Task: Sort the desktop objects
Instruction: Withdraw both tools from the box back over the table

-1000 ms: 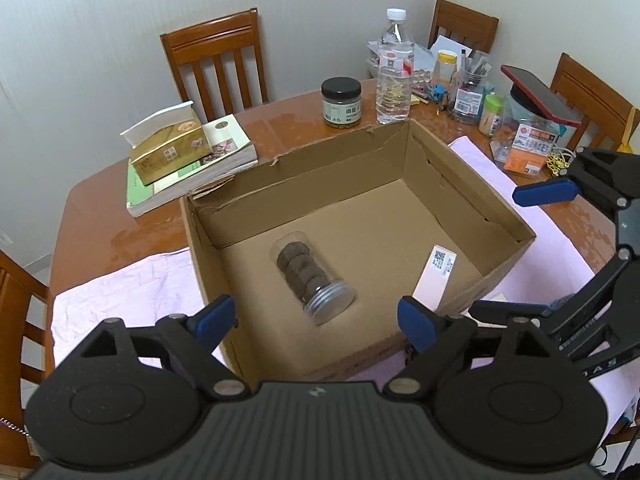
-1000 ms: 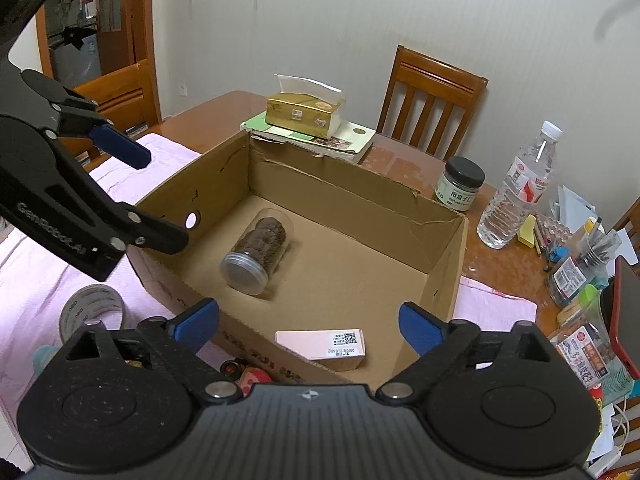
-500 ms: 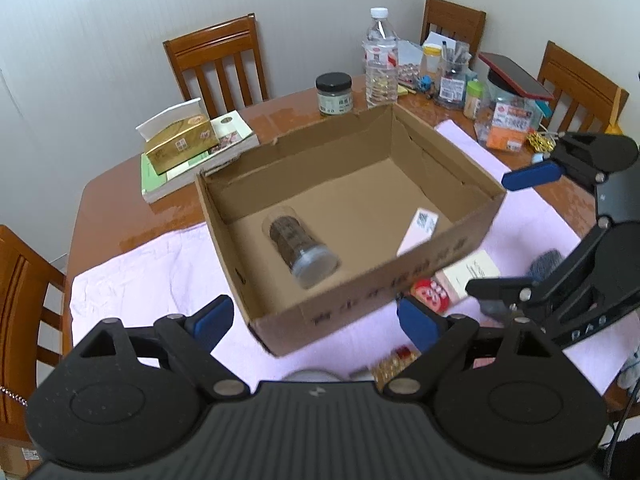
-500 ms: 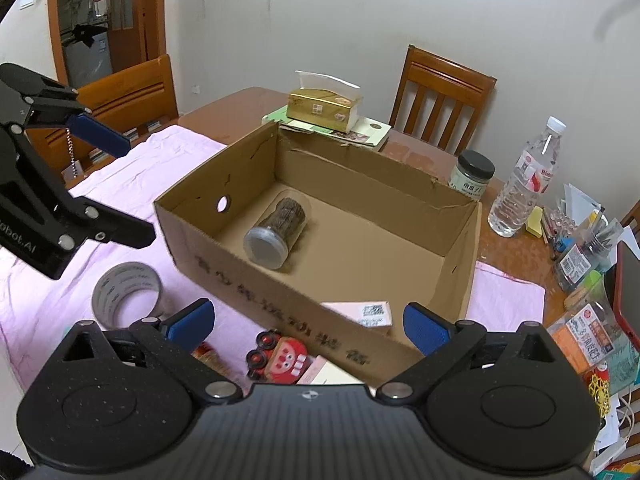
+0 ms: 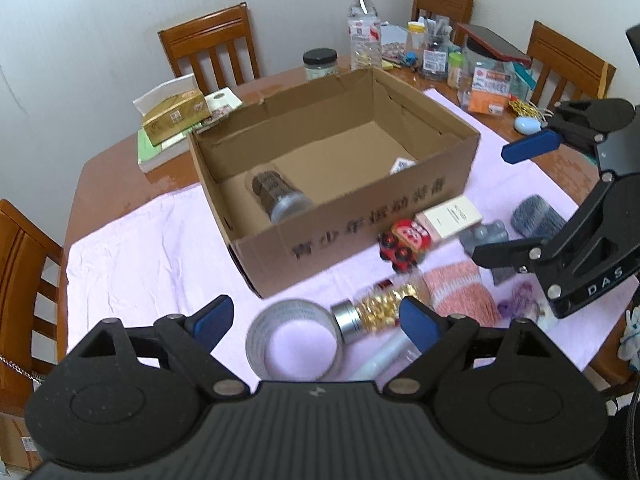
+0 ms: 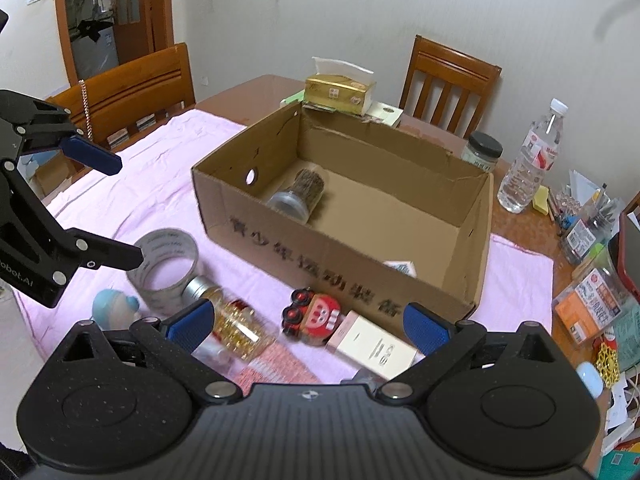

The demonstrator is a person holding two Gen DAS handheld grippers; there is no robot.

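Note:
An open cardboard box point(image 5: 360, 220) point(image 6: 320, 248) sits on a pink cloth, holding a clear jar of dark discs point(image 5: 278, 196) point(image 6: 298, 194) and a small pink carton point(image 5: 401, 165). In front of it lie a tape roll point(image 5: 294, 338) point(image 6: 168, 264), a jar of yellow capsules point(image 5: 378, 310) point(image 6: 228, 320), a red toy point(image 5: 404, 242) point(image 6: 314, 316) and a white carton point(image 5: 452, 216) point(image 6: 376, 350). My left gripper point(image 5: 316, 320) hangs open above the tape roll and capsule jar. My right gripper point(image 6: 306, 320) is open over the red toy and white carton.
A pink knitted cloth point(image 5: 460, 292), grey items point(image 5: 534, 216) and a blue-white figure point(image 6: 114, 306) lie nearby. A tissue box on books point(image 5: 174, 116), a dark-lidded jar point(image 5: 320, 64), a water bottle point(image 5: 364, 28) and clutter point(image 5: 480, 68) stand behind. Wooden chairs surround the table.
Both grippers have pulled back from above the box toward the near edge. The loose items in front of the box have come into view. Both stay open.

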